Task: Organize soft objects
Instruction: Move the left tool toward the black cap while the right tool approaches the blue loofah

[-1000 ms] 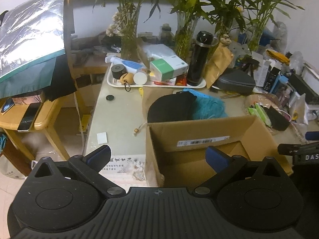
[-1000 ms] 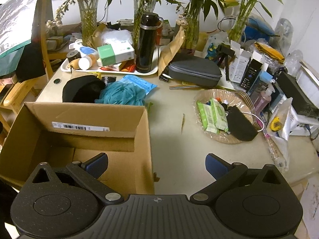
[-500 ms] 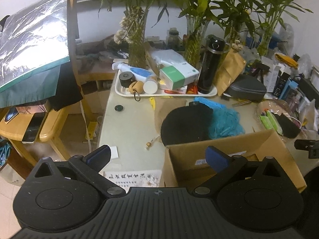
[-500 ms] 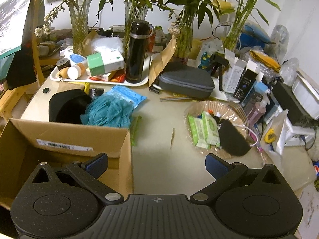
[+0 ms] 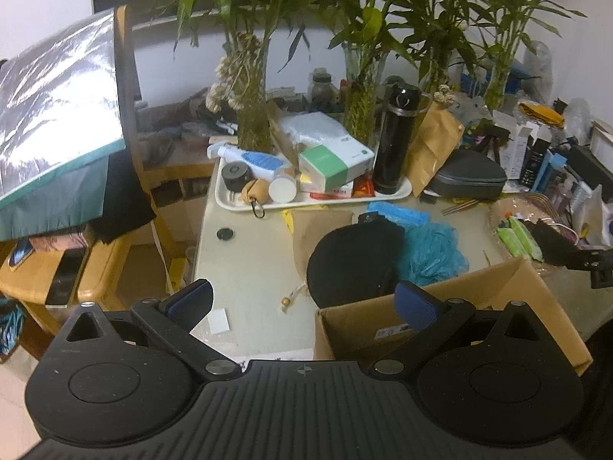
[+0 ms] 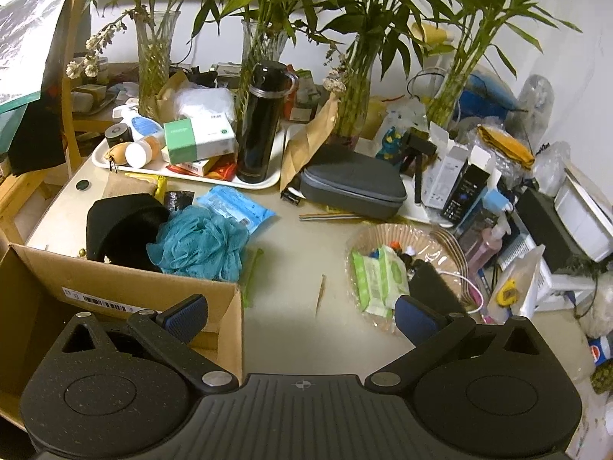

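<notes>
- The left gripper (image 5: 304,303) hangs over the near edge of the pale surface (image 5: 253,264), its jaws wide and holding nothing.
- The right gripper (image 6: 302,316) has its jaws wide too and holds nothing; it sits over the corner of the open brown cardboard box (image 6: 126,287).
- The box bears a white barcode label (image 6: 97,301) on its far wall; the print is too small to read.
- A black soft cap (image 6: 118,228) lies on the surface just behind the box's far wall, its long axis running left to right.
- A teal mesh bath pouf (image 6: 201,247) sits touching the cap on the right, also against the box wall.
- A blue flat packet (image 6: 239,207) lies just behind the pouf; its writing is illegible.
- A white tray (image 6: 268,184) farther back carries a tall black flask (image 6: 260,122), standing upright, and a green-and-white carton (image 6: 197,140) whose print is unreadable.
</notes>
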Available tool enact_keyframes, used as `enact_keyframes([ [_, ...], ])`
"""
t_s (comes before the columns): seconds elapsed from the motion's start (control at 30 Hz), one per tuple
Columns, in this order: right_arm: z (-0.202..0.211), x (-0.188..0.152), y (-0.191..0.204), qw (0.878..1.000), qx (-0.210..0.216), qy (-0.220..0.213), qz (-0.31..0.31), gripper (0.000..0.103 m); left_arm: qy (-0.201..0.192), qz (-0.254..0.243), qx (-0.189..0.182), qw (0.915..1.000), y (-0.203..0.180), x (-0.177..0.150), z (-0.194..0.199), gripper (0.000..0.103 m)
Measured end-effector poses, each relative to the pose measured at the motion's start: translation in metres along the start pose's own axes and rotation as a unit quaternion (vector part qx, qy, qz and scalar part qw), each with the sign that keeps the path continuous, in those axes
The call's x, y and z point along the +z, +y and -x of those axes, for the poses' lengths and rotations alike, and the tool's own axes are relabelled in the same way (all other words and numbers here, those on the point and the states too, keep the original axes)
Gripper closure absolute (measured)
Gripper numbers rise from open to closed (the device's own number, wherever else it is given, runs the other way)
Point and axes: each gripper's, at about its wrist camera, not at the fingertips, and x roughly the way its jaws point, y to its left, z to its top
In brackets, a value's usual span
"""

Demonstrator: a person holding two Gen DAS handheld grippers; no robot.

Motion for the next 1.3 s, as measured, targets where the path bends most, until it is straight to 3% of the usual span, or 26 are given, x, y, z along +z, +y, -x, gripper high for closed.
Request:
enact_keyframes([
  [0.23, -0.005, 0.004, -0.003, 1.000, 0.004, -0.008, 0.002, 0.000, -0.001, -0.002, -0.010, 1.0000, 0.001, 0.006, -0.010, 0.000],
  [0.67, -0.041, 0.012, -0.023, 0.997, 0.078, -0.020, -0.011, 0.000, 0.019, -0.002, -0.024, 0.9995, 0.010, 0.022, -0.064, 0.000],
  [1.0, -0.069, 0.019, -0.043, 0.986, 0.149, -0.012, -0.069, 0.000, 0.035, -0.047, -0.116, 0.9916, 0.010, 0.031, -0.128, 0.000],
  [1.13, -0.082, 0.018, -0.046, 0.981, 0.172, 0.007, -0.085, 0.000, 0.029, -0.049, -0.169, 0.9840, 0.011, 0.031, -0.146, 0.000],
  [1.3, -0.094, 0.015, -0.051, 0.976, 0.190, 0.015, -0.109, 0.000, 0.020, -0.105, -0.212, 0.9715, 0.000, 0.033, -0.158, 0.001],
])
